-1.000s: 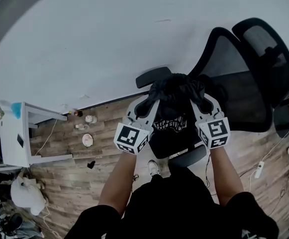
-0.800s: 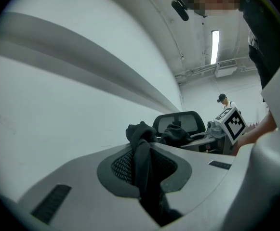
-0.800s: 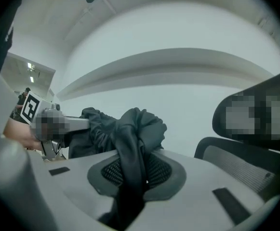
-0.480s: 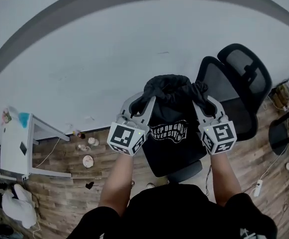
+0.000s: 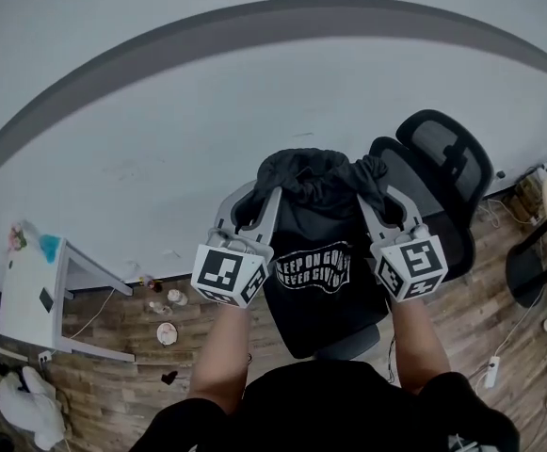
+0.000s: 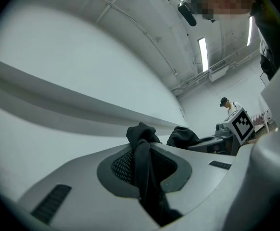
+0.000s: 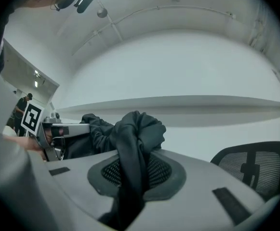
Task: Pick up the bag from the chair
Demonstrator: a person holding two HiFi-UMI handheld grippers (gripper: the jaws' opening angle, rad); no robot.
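A black cloth bag [image 5: 315,252] with white lettering hangs in the air in front of the black mesh office chair [image 5: 442,191], lifted clear of its seat. My left gripper [image 5: 254,201] is shut on the bag's top left edge, and black fabric [image 6: 142,172] is pinched between its jaws. My right gripper [image 5: 377,196] is shut on the top right edge, with bunched black cloth [image 7: 132,148] between its jaws. The bag's mouth is stretched between the two grippers. The chair back [image 7: 255,167] shows low right in the right gripper view.
A white wall with a grey band fills the background. A white side table [image 5: 38,295] stands at the left on the wood floor. Small items [image 5: 165,332] lie on the floor by the wall. A cable and power strip [image 5: 488,370] lie at the right.
Both grippers have risen with the bag, lifting it off the chair seat until it hangs free. The view has tilted up towards the wall.
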